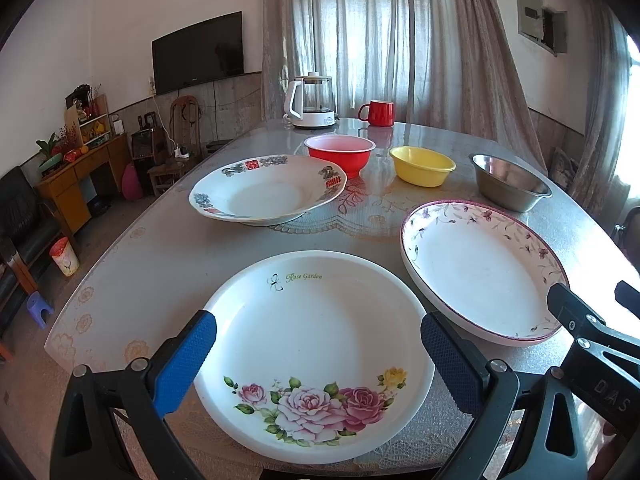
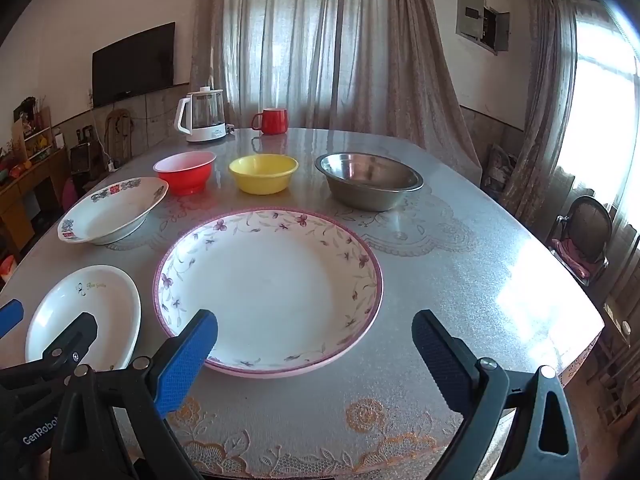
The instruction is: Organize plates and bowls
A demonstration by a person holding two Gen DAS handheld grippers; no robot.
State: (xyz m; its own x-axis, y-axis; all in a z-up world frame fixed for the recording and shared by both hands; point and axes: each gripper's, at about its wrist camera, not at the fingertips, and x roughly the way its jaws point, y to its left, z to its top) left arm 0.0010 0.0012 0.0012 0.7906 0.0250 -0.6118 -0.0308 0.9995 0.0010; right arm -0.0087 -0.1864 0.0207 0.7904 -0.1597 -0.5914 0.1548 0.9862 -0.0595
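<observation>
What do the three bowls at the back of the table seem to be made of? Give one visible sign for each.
Red bowl: probably plastic; saturated colour, soft sheen, paler inside.
Yellow bowl: probably plastic too; uniform colour, thin rolled rim.
Grey bowl: metal, likely stainless steel; silvery, mirror-like reflections inside.

— What stands at the far end of the table (image 2: 460, 280)?
— 1 white kettle (image 1: 310, 100) with a clear jug, and 1 red mug (image 1: 378, 113) just beside it.
— And behind them?
— Pale curtains (image 2: 312, 40) over the window. A dark television (image 1: 198, 52) hangs on the left wall, above a wooden cabinet (image 1: 80, 176) crowded with small things. 1 small purple stool (image 1: 38, 308) sits on the floor.
</observation>
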